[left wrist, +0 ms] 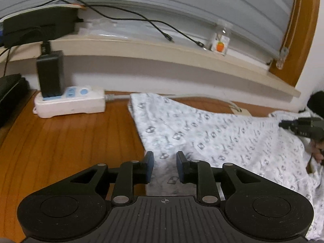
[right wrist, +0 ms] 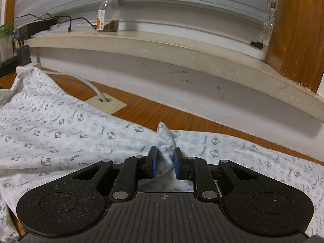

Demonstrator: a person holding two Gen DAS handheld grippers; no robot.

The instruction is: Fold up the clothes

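A white garment with small grey checked prints lies spread over the wooden table. My left gripper sits at the garment's left edge, its blue pads close together, cloth filling the narrow gap from pad to pad. In the right wrist view the same garment covers the lower half. My right gripper is shut on a raised pinch of its far edge, and a peak of cloth sticks up between the pads. The right gripper also shows at the left view's right border, with a hand behind it.
A white power strip carrying a black adapter stands on the table left of the garment. A beige window sill runs along the back with cables, a black box and a jar. A cable grommet sits behind the cloth.
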